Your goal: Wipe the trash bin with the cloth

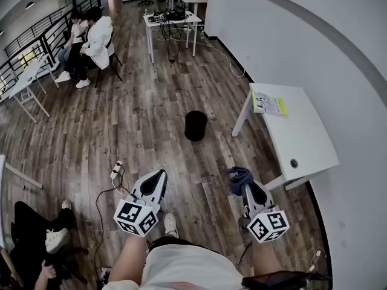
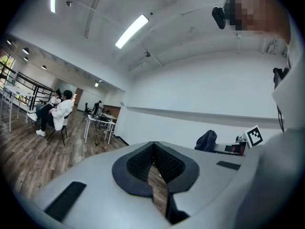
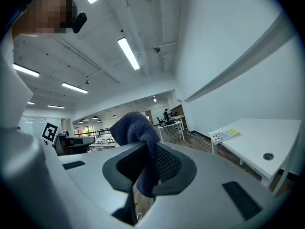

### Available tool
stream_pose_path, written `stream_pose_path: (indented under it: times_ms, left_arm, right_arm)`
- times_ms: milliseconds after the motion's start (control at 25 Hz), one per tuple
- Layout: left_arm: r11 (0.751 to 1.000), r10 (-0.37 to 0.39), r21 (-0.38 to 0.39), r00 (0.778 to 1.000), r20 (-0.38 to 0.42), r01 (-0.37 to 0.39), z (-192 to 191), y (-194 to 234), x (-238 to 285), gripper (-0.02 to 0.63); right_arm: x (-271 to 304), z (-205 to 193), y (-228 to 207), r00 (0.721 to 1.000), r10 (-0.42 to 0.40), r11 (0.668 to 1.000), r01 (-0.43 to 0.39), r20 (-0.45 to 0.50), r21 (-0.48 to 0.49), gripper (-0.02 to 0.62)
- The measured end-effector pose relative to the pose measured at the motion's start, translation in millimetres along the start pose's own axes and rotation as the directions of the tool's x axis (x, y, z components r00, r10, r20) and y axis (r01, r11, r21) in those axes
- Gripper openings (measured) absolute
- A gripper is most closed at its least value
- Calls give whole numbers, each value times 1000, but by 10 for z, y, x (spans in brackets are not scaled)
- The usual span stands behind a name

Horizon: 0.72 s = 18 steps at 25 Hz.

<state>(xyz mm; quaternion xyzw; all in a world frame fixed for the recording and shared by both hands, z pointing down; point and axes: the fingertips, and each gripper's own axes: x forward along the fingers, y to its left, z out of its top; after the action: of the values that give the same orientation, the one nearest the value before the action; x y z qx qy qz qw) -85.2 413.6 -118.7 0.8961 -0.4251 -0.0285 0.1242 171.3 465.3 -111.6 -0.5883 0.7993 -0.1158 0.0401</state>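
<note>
Two handheld grippers hang low over the brown wood-plank floor, near the person. The right gripper has its jaws clamped on a dark blue bunched cloth (its folds bulge up past the jaw tips). The left gripper has its jaws pressed together, with nothing between them. The small black round trash bin stands farther off on the floor, well apart from the cloth, left of a white rectangular table.
</note>
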Motion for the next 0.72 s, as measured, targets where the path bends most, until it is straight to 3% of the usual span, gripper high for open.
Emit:
stream_pose_path:
  times_ms: [280, 720]
  left_arm:
    - [1000, -27, -2, 999, -20, 27, 146, 514, 386, 11]
    - [996, -65, 57, 997, -44, 68, 345, 1366, 815, 11]
  right_arm:
    - [672, 33, 83, 1000, -15, 1000, 15, -18, -3, 46]
    - [1569, 46, 260, 998, -61, 998, 61, 3, 1, 46]
